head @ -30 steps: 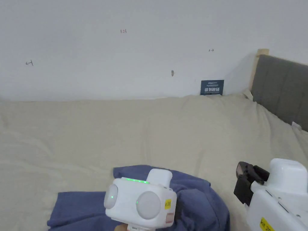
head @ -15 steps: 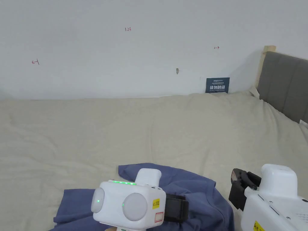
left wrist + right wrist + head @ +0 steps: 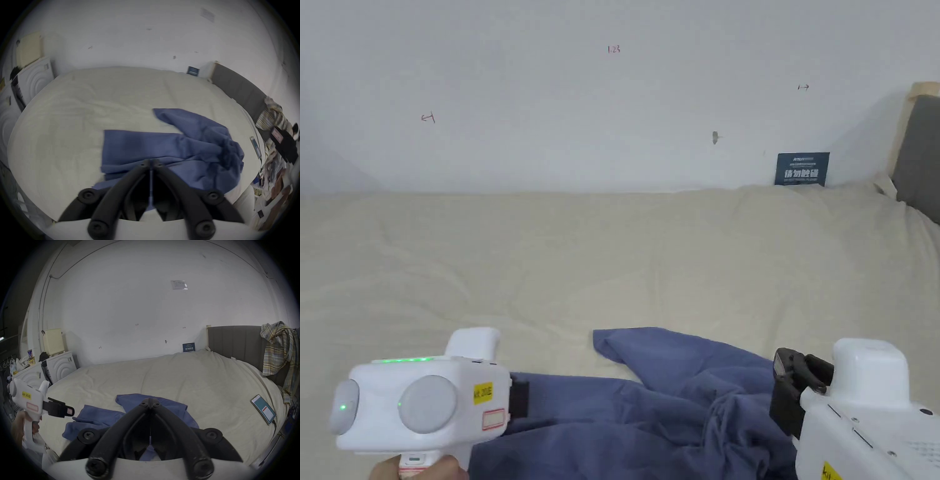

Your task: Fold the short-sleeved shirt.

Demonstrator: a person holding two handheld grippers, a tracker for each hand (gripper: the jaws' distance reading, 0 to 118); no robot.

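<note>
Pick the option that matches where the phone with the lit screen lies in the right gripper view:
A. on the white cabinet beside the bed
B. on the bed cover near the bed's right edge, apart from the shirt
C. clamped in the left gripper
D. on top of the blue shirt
B: the phone lies flat on the bed cover near its right edge, with bare cover between it and the blue shirt.

A small handwritten "1.23" (image 3: 614, 49) stood in red on the white wall (image 3: 550, 94). The dark blue sign (image 3: 802, 169) against that wall bore white lettering too small to read, as did the yellow sticker (image 3: 482, 392) on the white left hand-held gripper (image 3: 520, 398).
</note>
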